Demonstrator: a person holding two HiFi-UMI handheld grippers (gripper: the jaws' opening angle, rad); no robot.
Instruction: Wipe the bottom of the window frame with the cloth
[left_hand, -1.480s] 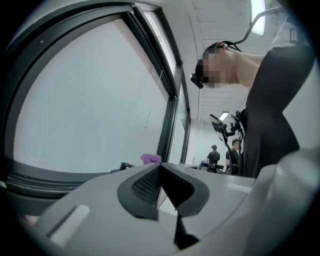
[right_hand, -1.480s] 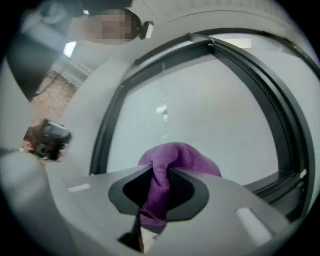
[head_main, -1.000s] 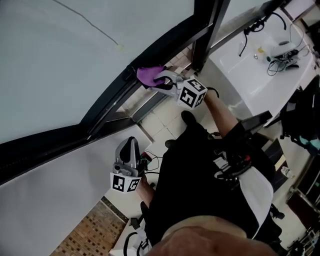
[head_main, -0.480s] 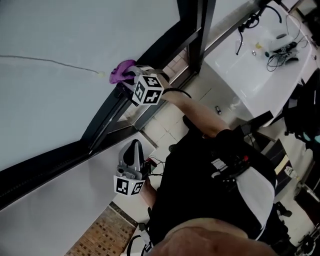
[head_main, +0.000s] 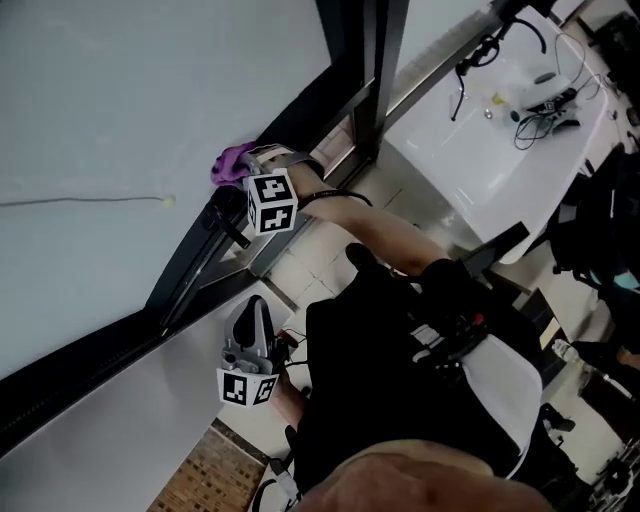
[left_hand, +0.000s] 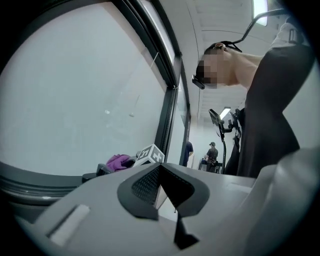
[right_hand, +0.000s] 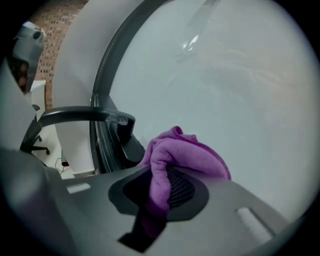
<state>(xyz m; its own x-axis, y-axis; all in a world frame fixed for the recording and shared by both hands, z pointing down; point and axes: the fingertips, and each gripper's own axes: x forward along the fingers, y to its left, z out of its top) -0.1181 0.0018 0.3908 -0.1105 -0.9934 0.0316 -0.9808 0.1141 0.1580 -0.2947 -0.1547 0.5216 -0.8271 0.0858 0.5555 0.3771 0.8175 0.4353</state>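
Note:
A purple cloth (head_main: 232, 160) is pressed against the dark window frame (head_main: 196, 255) where the pane meets it. My right gripper (head_main: 246, 168) is shut on it, its marker cube just behind. In the right gripper view the cloth (right_hand: 186, 154) bunches out between the jaws of the right gripper (right_hand: 162, 186), against the glass and next to a black window handle (right_hand: 75, 115). My left gripper (head_main: 256, 312) hangs lower, away from the frame, near the floor side. In the left gripper view its jaws (left_hand: 160, 172) meet with nothing between them, and the cloth (left_hand: 118, 161) shows far off.
A white desk (head_main: 500, 140) with cables and small items stands at the upper right. Pale floor tiles (head_main: 300, 262) lie below the frame, and a brick-patterned patch (head_main: 195, 470) sits at the bottom left. People (left_hand: 212, 152) stand far off.
My right gripper has slid the cloth leftward along the bottom of the frame. The left gripper has stayed low at about the same place.

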